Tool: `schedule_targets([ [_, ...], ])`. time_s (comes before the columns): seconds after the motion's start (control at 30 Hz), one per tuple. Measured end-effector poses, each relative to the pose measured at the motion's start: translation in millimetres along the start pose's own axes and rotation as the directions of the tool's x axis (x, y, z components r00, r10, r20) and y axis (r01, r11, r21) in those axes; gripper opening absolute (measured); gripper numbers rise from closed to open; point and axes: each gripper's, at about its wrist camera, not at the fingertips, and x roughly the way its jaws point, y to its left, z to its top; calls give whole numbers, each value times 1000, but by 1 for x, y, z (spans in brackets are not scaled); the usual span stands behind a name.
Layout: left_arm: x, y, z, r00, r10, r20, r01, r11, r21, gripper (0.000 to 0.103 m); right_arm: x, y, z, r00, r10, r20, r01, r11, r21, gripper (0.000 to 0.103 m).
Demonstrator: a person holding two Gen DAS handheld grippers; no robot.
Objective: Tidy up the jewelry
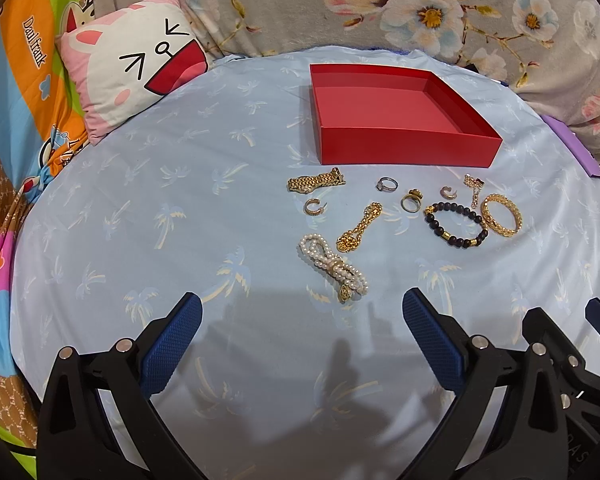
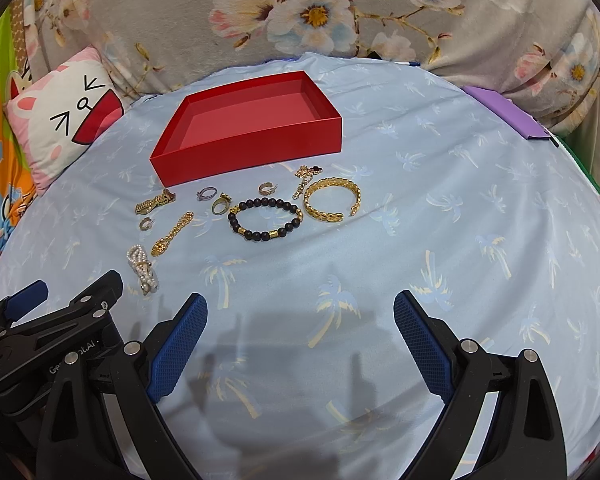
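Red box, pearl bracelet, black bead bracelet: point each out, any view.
red box [image 1: 403, 148]: left wrist view, on its near outer wall.
pearl bracelet [image 1: 333, 266]: left wrist view, on the knotted middle of the strands.
black bead bracelet [image 2: 260, 202]: right wrist view, on the beads of its far arc.

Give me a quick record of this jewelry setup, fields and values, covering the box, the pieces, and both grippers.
surface: light blue palm-print sheet
container: red box, open top, nothing visible inside
jewelry location: all on the sheet in front of the box, none in it
nearest piece to left gripper: pearl strand
other pieces: black bead bracelet, gold cuff bangle, gold chain, gold watch band, several small rings and earrings
left gripper: open, holding nothing
right gripper: open, holding nothing
background: cartoon pillow
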Motion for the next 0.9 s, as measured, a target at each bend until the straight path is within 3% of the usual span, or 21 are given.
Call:
schedule_targets([
  [0.43,34,46,9,998,-22,-61,13,989,-148,98,29,-36,12,998,-56,-16,57,996,64,92],
  [0.77,58,16,13,988,-115,-104,103,988,-112,97,53,-43,24,998,-42,-39,45,996,79,92],
  [0.83,65,7,15,985,-126,-115,116,989,-94,84,54,-45,25,998,-40,-38,43,996,81,92],
  [0.9,70,-2,16,987,-110,-115,102,992,-67,78,56,-47,26,998,-38,-39,42,995,86,92],
])
